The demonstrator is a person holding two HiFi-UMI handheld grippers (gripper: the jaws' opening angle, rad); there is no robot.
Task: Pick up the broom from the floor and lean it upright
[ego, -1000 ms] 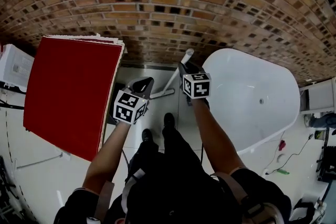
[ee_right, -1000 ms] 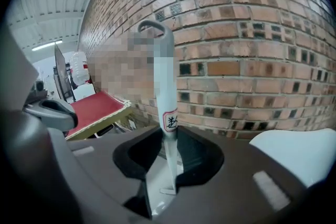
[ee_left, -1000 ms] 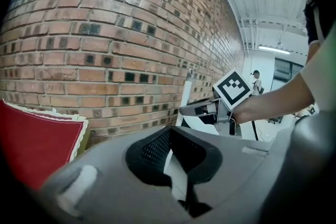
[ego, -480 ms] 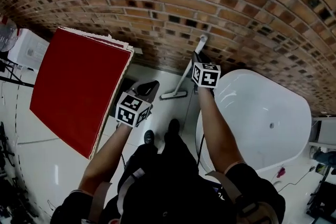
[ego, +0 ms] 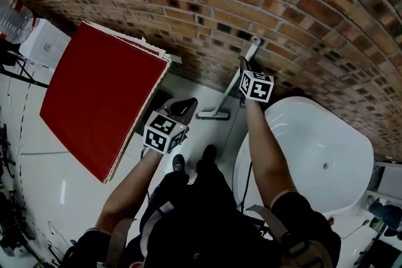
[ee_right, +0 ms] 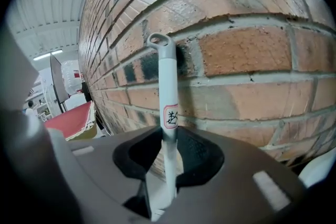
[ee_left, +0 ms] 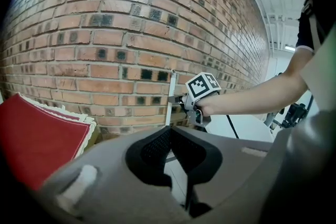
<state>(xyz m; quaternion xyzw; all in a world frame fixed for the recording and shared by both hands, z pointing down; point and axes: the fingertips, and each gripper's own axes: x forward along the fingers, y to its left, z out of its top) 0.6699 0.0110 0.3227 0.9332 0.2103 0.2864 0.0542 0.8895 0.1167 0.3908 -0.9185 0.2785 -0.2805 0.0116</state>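
Note:
The broom has a white handle (ego: 227,92) and a flat pale head (ego: 211,114) that rests on the floor by the brick wall (ego: 188,16). It stands steeply, its looped top end (ee_right: 159,40) close against the bricks. My right gripper (ego: 245,64) is shut on the upper handle (ee_right: 167,86), which runs up between its pads (ee_right: 169,139). My left gripper (ego: 184,103) hangs lower and to the left, apart from the broom, its jaws (ee_left: 170,134) shut with nothing in them. In the left gripper view the handle (ee_left: 169,99) and the right gripper's marker cube (ee_left: 202,87) show ahead.
A large red panel (ego: 100,94) leans near the wall at the left. A white bathtub (ego: 326,160) fills the floor at the right, close to the broom. A white appliance (ego: 47,47) and a water bottle (ego: 12,16) stand at the far left. My feet are just behind the broom head.
My right gripper has carried the broom handle further toward the brick wall, so the broom stands steeper. The left gripper has shifted only a little.

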